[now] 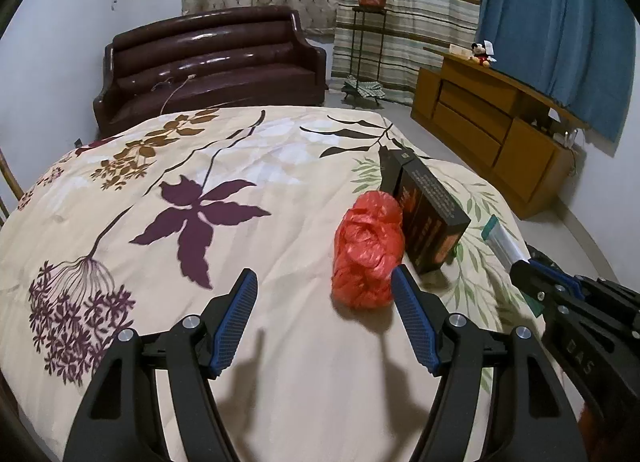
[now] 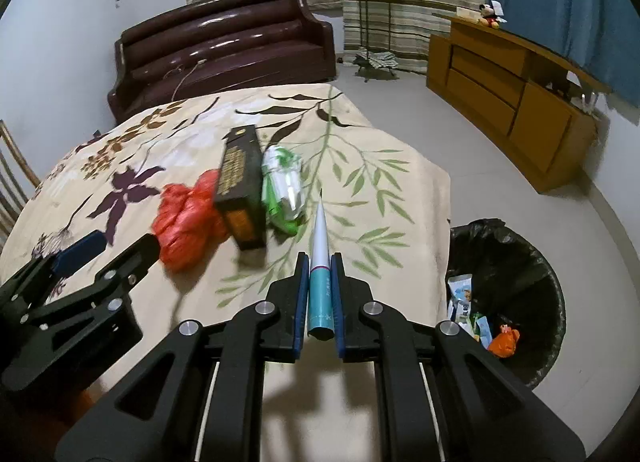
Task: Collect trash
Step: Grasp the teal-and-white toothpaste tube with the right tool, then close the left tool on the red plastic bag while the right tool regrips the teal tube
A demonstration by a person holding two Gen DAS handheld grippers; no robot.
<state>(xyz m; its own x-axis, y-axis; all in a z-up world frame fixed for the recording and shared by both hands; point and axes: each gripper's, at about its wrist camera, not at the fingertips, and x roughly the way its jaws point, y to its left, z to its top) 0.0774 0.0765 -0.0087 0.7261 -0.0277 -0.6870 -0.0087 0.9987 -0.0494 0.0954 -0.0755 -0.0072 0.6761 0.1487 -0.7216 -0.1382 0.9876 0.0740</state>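
Bedroom scene: bed with a floral bedspread (image 1: 248,181), brown sofa (image 1: 212,61) behind it, wooden cabinet (image 2: 516,97) along the wall, tiled floor.

Trash sat on the right part of the bedspread: crumpled red plastic bag (image 1: 366,250), dark box (image 1: 430,213) touching its right side, and a green-and-white wrapper (image 2: 284,185) just beside the box on the far side, seen only in the right wrist view.

Left gripper (image 1: 324,282) hovered low over the bedspread, fingers wide apart, right fingertip (image 1: 402,282) at or touching the red bag's edge; the bag was off to the right and not between the fingers. Nothing was held.

Right gripper (image 2: 320,262) had its fingers clamped together on a flattened teal-and-white tube (image 2: 320,258), white pointed end sticking forward. It was held above the bed's right edge.

Trash bin (image 2: 516,262) with a black liner stood on the floor just right of the bed, already holding a few wrappers and an orange scrap.

Step in hand, as judged: carrying the tube to the bin, with the left side lining up for the red bag. Next move would call for swinging the right gripper rightward over the bin's opening and releasing; left needed to shift right so the bag sat between the fingers before closing. Soft bag might slip or squash.
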